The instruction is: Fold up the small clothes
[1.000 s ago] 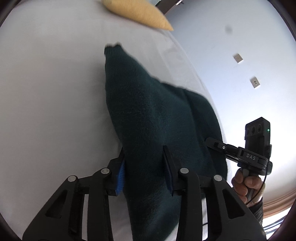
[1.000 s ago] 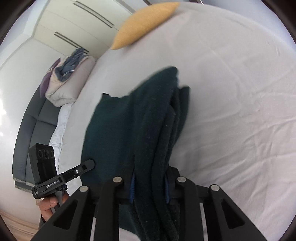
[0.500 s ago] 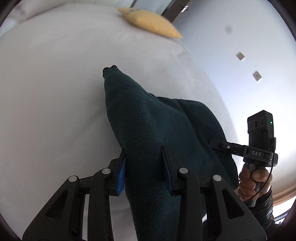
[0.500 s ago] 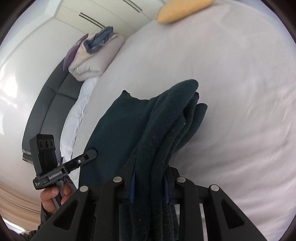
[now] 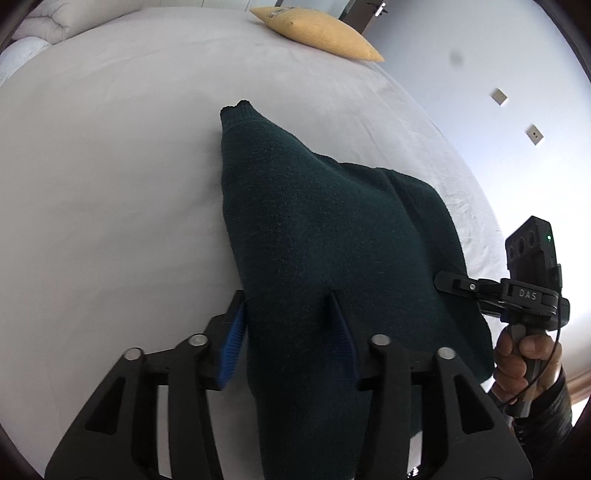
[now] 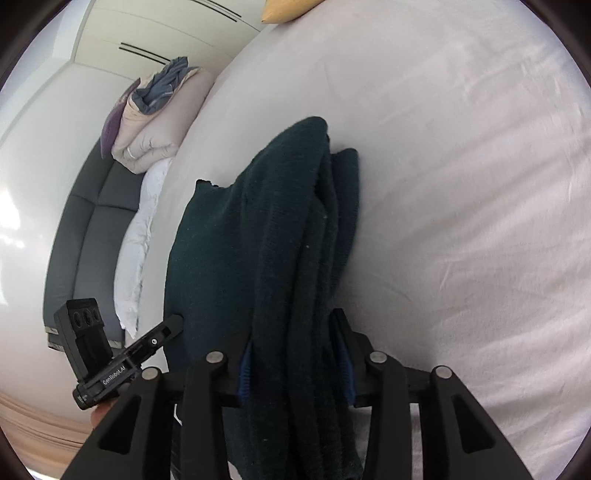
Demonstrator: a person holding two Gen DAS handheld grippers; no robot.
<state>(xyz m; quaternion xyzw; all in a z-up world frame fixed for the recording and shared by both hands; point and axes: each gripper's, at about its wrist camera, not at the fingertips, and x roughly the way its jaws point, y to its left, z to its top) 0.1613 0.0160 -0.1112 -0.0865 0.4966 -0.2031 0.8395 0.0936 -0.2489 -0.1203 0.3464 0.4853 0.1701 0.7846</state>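
Observation:
A dark green knitted garment [image 5: 325, 236] is held up over the white bed [image 5: 110, 166], its far end touching the sheet. My left gripper [image 5: 288, 314] is shut on one near edge of it. My right gripper [image 6: 295, 350] is shut on the other edge, where the garment [image 6: 288, 229] hangs in bunched folds. The right gripper also shows in the left wrist view [image 5: 524, 291], at the garment's right side, and the left gripper shows in the right wrist view [image 6: 110, 354], at its left side.
A yellow pillow [image 5: 317, 29] lies at the far end of the bed. A pile of folded bedding [image 6: 155, 122] sits on a grey sofa [image 6: 85, 221] left of the bed. A wall with sockets [image 5: 517, 114] stands to the right.
Both grippers have lifted and pulled back with the garment, so more of the bed shows and the garment's far end lies nearer to me.

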